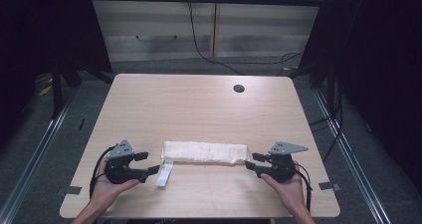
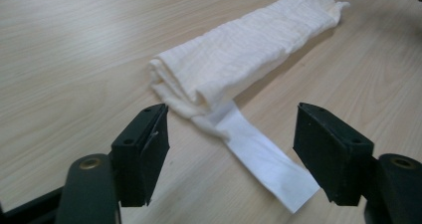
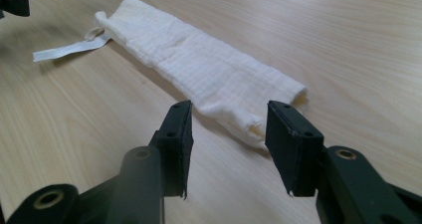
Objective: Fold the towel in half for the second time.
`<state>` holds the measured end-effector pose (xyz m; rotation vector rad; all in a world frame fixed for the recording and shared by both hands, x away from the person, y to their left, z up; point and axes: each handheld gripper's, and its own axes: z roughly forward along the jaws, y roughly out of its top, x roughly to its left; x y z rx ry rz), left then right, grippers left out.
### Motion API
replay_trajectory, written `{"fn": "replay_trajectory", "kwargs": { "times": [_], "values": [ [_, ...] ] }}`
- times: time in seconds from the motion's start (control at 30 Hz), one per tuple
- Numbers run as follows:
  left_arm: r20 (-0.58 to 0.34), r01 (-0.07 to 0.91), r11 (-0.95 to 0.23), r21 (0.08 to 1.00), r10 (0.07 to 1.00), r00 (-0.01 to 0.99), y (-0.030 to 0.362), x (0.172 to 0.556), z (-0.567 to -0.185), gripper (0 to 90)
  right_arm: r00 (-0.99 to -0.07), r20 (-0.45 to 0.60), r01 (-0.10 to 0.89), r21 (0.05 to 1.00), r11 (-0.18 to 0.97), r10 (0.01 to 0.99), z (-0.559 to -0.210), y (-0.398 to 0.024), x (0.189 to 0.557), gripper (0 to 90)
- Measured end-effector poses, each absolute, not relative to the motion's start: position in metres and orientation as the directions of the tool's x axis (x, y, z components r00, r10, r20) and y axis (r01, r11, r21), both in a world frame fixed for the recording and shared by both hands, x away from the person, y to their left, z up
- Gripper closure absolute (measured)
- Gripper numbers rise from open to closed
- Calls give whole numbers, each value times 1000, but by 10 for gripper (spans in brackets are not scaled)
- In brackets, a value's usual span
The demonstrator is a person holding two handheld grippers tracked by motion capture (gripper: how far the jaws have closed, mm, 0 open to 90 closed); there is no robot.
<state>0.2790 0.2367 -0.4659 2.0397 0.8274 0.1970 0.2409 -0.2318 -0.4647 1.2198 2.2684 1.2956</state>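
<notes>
On the desk (image 1: pixel 199 104) the folded cloth (image 1: pixel 205 152) looks soft and light; both claws, left (image 1: pixel 148 163) and right (image 1: pixel 252 161), stand wide and empty; take its ends

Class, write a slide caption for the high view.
Folded white cloth on a wooden table, an open left claw and right claw at either end.

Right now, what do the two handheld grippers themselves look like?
The left gripper and the right gripper are black, each with two flat rectangular jaws on rounded arms with brass-coloured pivots. Each carries a grey three-cornered plate on top and trails a black cable. The forearms are bare.
</notes>
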Motion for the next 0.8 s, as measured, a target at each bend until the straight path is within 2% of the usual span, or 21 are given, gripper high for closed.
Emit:
{"fn": "replay_trajectory", "kwargs": {
  "times": [0.23,0.4,0.63,0.8],
  "values": [
    [-175,518,-322,792,694,699,265,278,-470,222,-571,188,550,810,203,799,-462,-256,228,482],
    [-197,549,-282,787,729,656,283,278,-479,159,-501,188,545,827,139,845,-464,-278,220,420],
    [-231,586,-234,776,760,608,293,282,-490,159,-432,210,556,828,76,877,-471,-298,218,380],
    [-231,597,-271,755,743,629,281,279,-497,160,-405,212,581,811,72,889,-478,-300,220,347]
  ]
}}
